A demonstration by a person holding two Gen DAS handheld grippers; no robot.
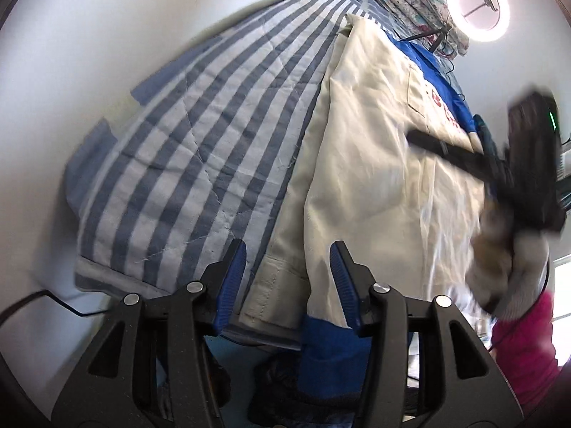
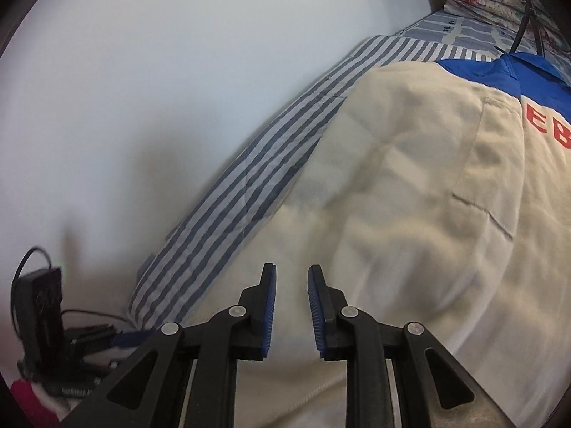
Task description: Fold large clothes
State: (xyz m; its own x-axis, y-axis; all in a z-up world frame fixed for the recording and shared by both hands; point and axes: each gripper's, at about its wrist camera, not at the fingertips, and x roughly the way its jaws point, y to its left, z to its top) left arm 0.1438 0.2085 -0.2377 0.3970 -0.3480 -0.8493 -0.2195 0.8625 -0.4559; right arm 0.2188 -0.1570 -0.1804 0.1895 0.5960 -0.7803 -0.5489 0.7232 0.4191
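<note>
Fingers of both left gripper and right gripper stand apart, empty. Cream-and-blue cotton jacket lies mid-frame on the blue-striped quilt, apparently one side folded in; further folds remain.

From my end it's a bed pushed against a plain white wall, covered with a blue-and-white striped quilt. A rolled floral blanket sits at the far edge. A glowing ring light stands by the far corner, and daylight comes through a window at the right.
</note>
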